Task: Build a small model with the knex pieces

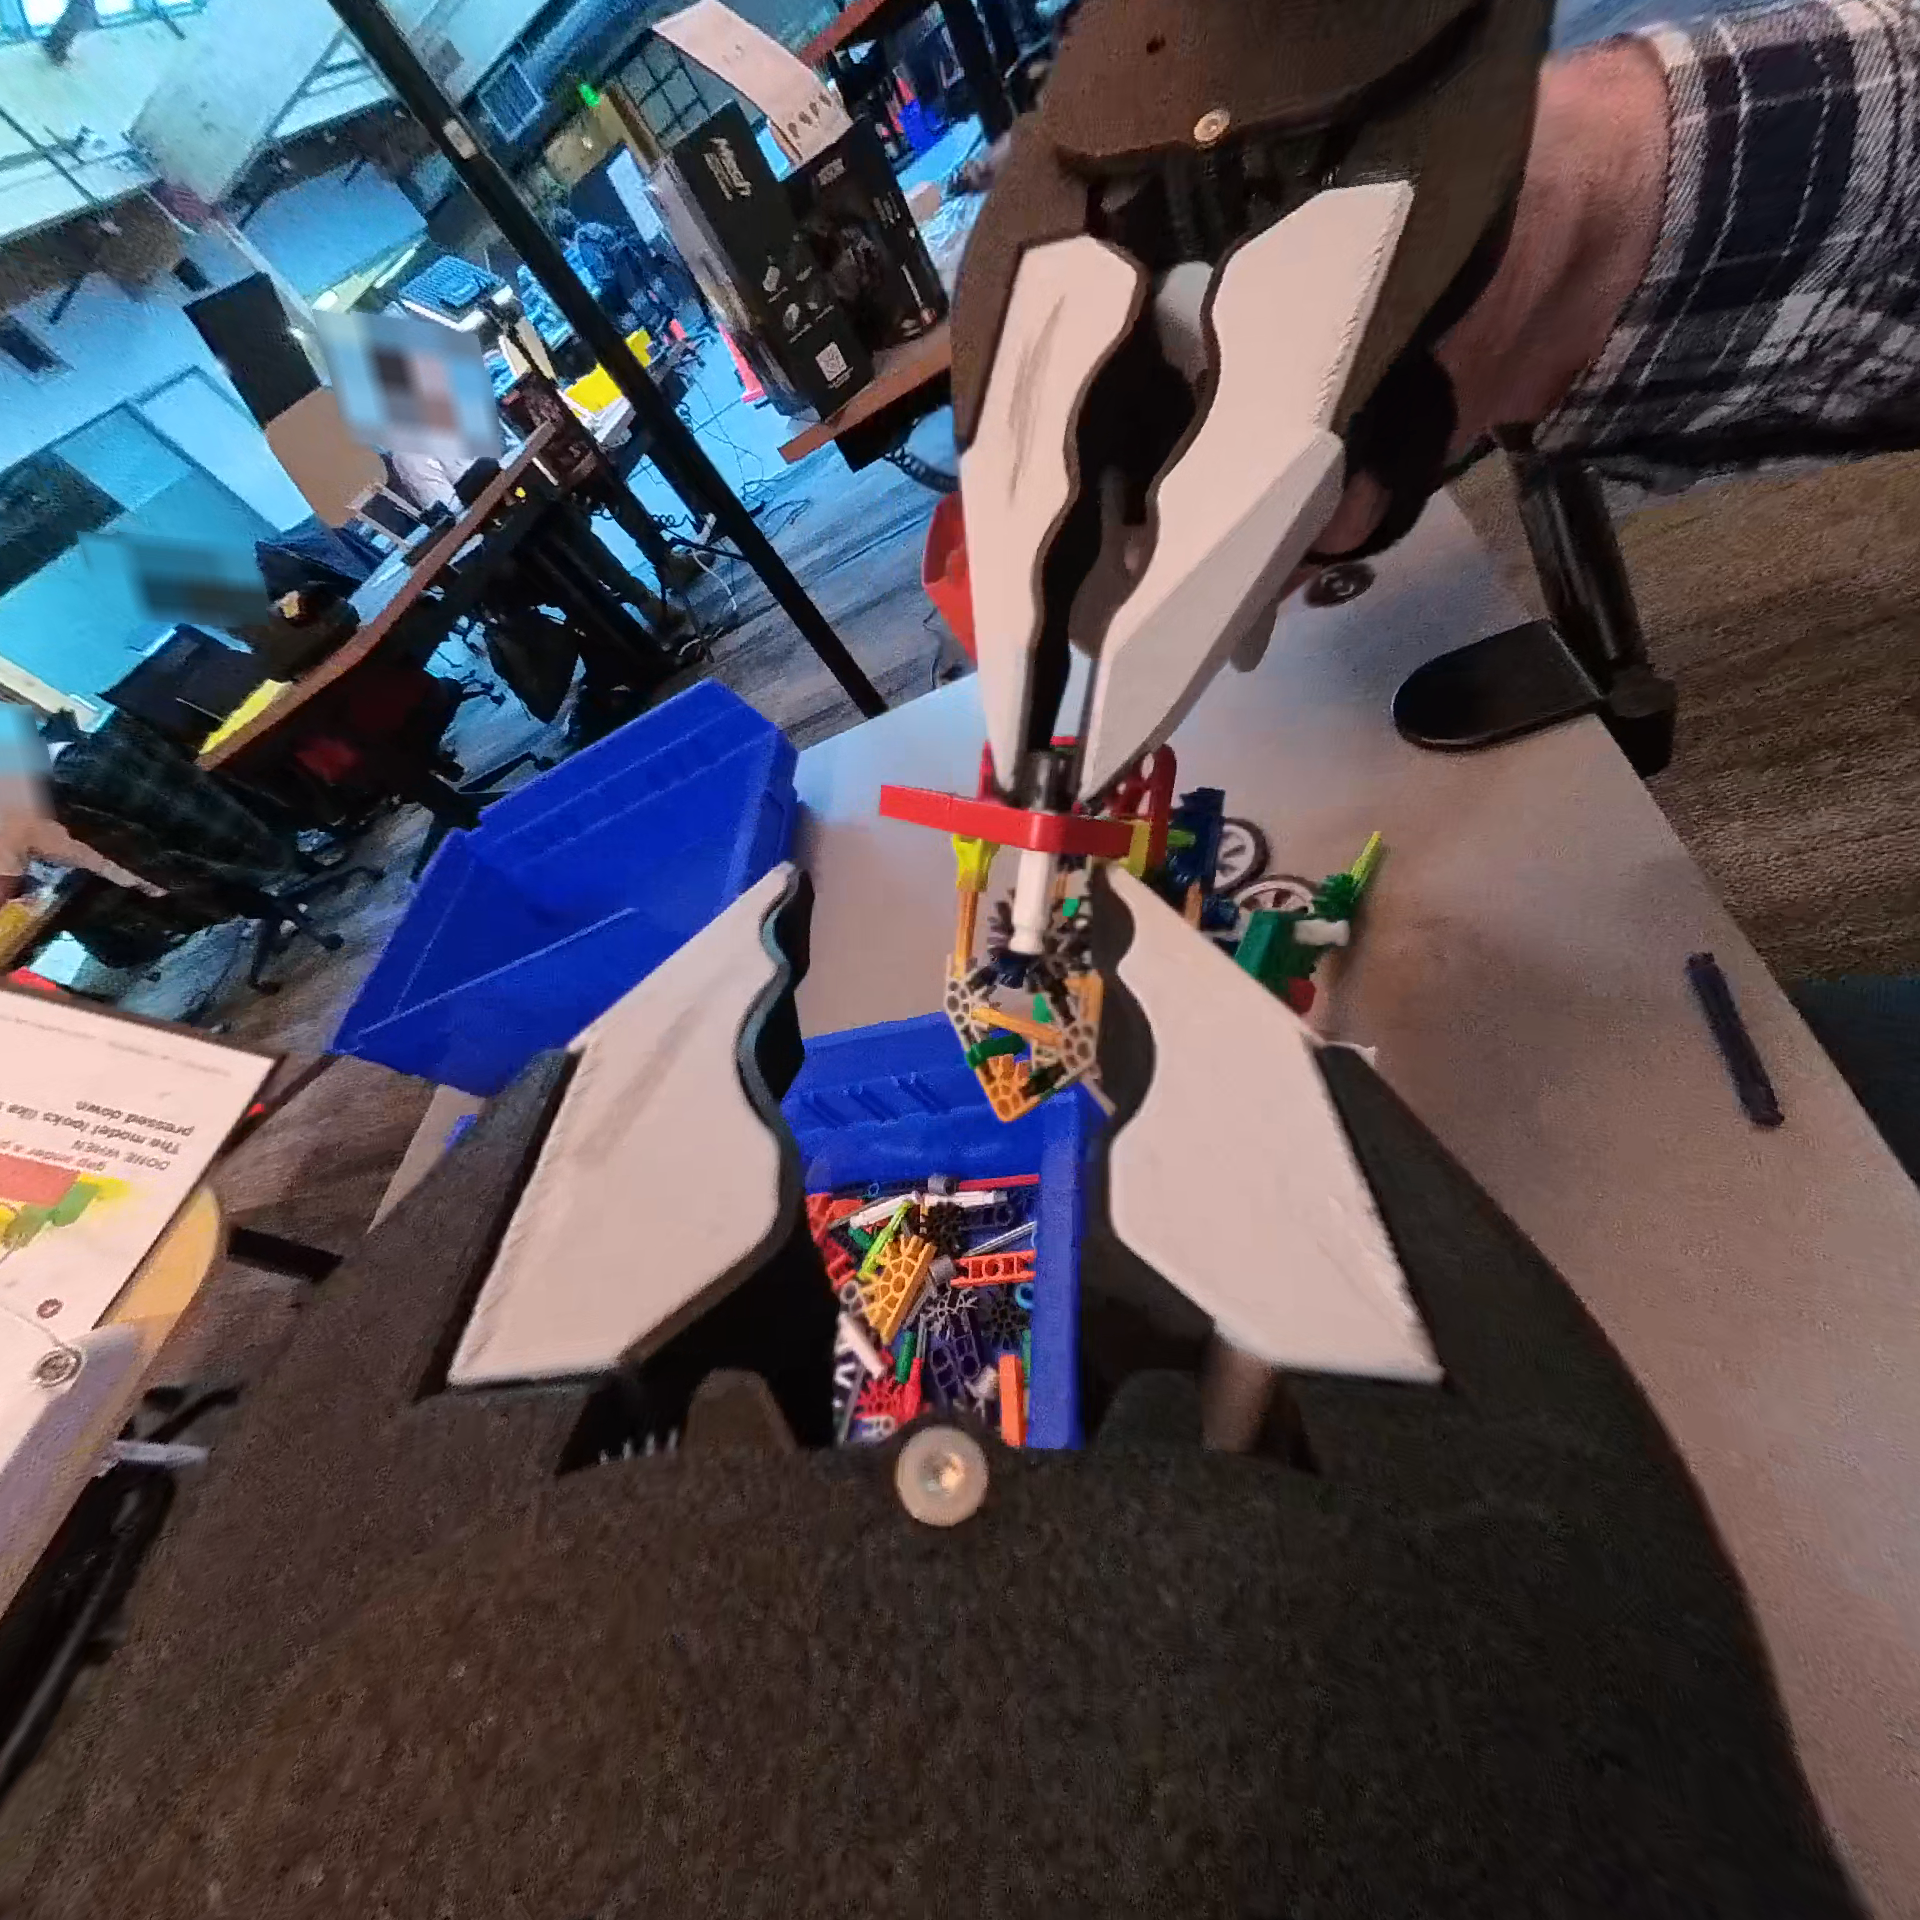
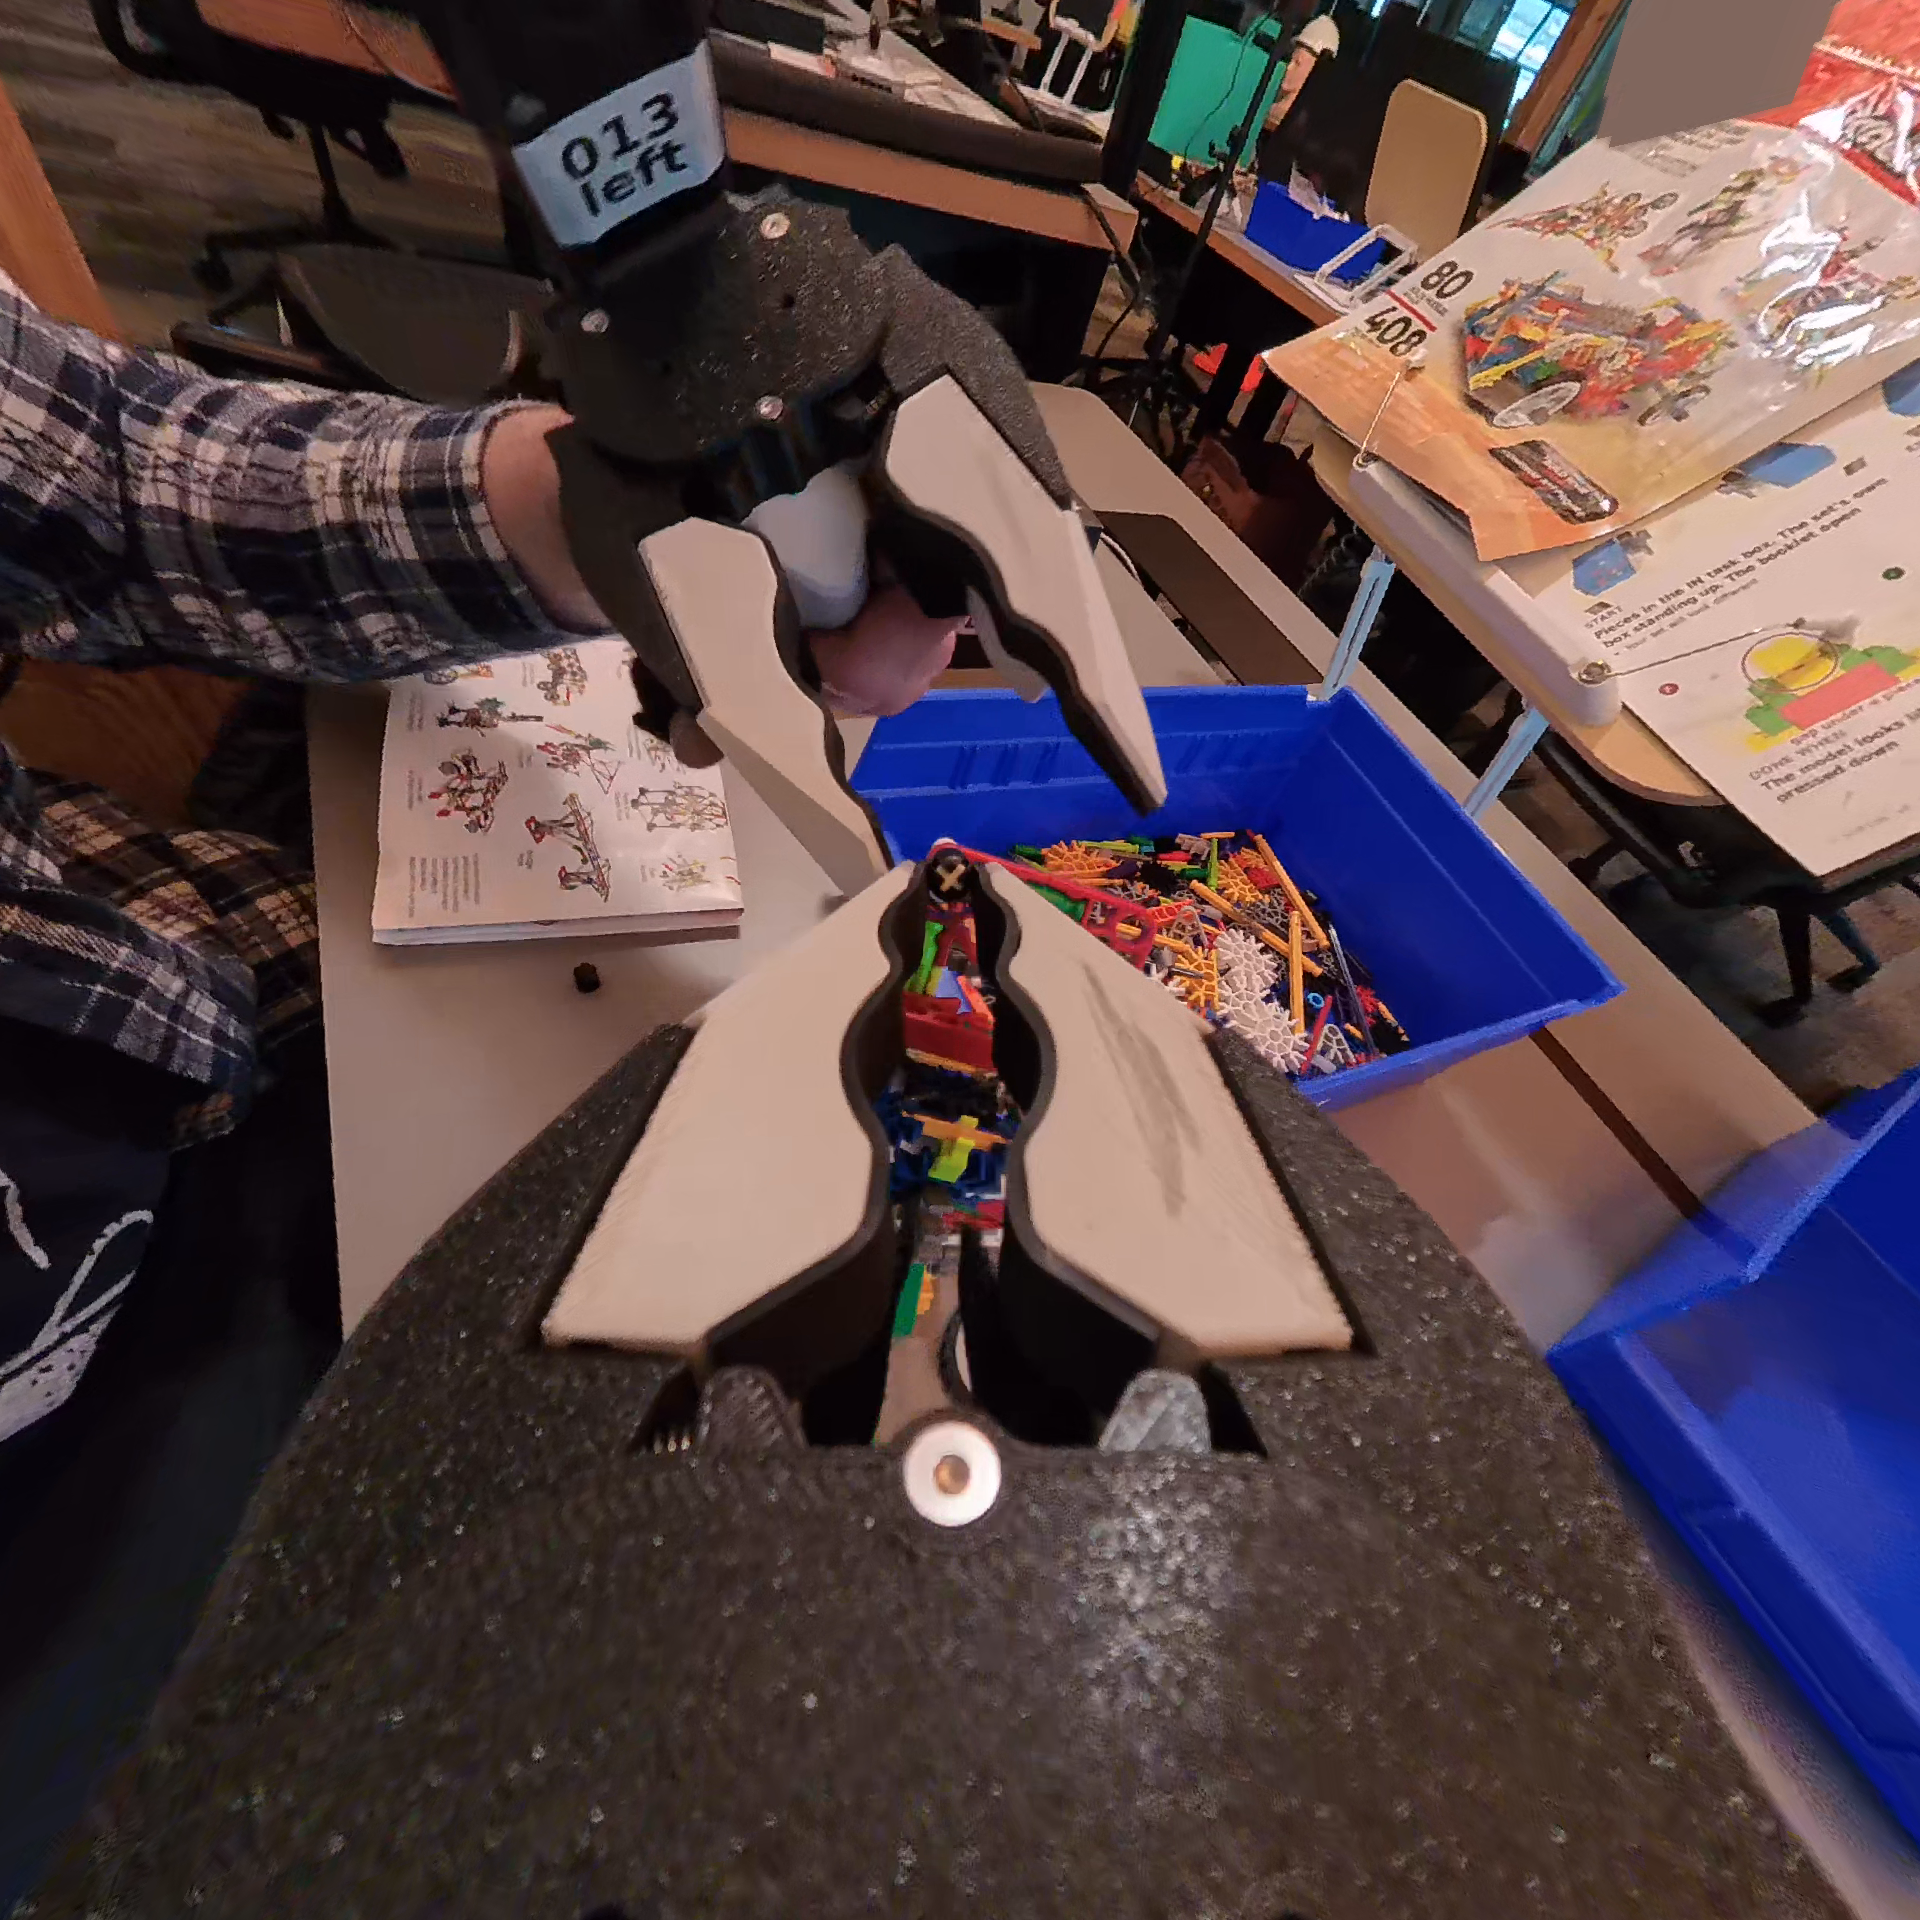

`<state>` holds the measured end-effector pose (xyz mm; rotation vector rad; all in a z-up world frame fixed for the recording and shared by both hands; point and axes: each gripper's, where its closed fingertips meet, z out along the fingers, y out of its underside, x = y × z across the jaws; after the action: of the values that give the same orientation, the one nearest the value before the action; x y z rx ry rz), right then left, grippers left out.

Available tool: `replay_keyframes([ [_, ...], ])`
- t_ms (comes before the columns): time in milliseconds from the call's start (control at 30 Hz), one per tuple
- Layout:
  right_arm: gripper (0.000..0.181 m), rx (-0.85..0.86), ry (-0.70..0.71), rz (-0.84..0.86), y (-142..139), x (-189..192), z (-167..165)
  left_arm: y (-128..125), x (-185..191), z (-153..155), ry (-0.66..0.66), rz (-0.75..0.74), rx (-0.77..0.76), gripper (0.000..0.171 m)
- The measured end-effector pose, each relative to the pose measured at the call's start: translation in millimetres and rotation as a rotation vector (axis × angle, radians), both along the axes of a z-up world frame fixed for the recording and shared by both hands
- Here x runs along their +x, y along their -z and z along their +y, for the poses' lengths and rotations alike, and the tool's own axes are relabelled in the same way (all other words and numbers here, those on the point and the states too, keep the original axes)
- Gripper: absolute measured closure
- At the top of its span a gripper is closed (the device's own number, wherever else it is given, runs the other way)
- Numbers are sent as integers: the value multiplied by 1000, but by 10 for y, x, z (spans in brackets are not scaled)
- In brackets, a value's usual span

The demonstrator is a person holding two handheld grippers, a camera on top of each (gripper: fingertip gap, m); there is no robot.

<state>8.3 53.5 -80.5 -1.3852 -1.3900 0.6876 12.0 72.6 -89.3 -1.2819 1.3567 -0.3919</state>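
My right gripper [image 2: 948, 875] is shut on the grey-and-white rod [image 1: 1032, 899] of a colourful construction-toy model [image 1: 1029, 1039]. It holds the model in the air above a blue bin [image 1: 1062, 1195] full of loose pieces. In the left wrist view the right gripper [image 1: 1039, 784] comes down from above, with a red bar [image 1: 997, 823] just under its tips. My left gripper [image 1: 951, 883] is open and empty. Its fingers stand on either side of the hanging model without touching it. It also shows in the right wrist view [image 2: 1013, 842], open, just beyond the rod's end.
An empty blue bin [image 1: 582, 914] lies behind the full one, and it also shows at the right [image 2: 1766, 1403]. More built parts with wheels [image 1: 1278, 914] and a dark blue rod [image 1: 1733, 1039] lie on the white table. An open booklet [image 2: 551, 800] lies at the left. Instruction sheets [image 2: 1766, 644] stand at the right.
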Motion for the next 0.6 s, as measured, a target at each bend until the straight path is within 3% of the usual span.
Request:
replay_keyframes([
  [200,174,13,-40,-25,3,-19,-18,18,68,-90,174,-11,-183,101],
  [433,174,9,-59,-19,3,-29,-17,18,245,-88,373,-48,-385,116],
  [600,174,36,-40,-3,-106,75,-16,-5,221,-26,360,-75,-357,117],
])
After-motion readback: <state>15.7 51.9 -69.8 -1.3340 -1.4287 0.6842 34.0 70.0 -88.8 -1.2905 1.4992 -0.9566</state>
